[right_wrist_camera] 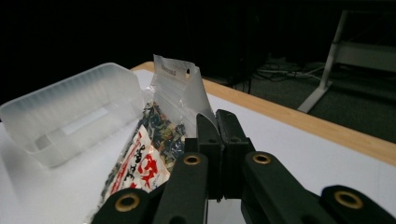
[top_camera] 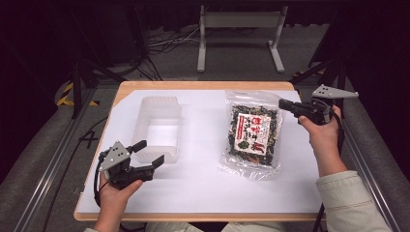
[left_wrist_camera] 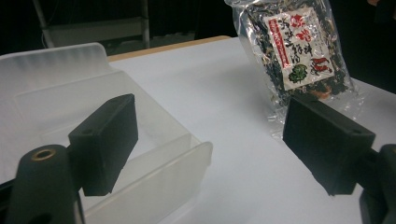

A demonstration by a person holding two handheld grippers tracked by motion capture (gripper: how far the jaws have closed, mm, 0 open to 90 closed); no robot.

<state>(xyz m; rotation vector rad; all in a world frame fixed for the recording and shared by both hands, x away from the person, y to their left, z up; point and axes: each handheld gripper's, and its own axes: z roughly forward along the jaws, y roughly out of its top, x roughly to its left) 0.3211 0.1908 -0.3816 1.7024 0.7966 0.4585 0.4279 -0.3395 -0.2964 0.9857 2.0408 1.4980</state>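
Rt hand-held gripper (right_wrist_camera: 219, 122) pinching bag edge (right_wrist_camera: 180, 93)

Overhead forward-down view; two low jaw-level views sharing the snack bag (top_camera: 252, 131).

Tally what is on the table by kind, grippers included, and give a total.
Translucent plastic bins: 1
Clear food bags: 1
Hand-held grippers: 2, left gripper and right gripper
Total: 4

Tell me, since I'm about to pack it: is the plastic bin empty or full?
Empty. The plastic bin shows a bare white floor from above, and the snack bag lies outside it on the table.
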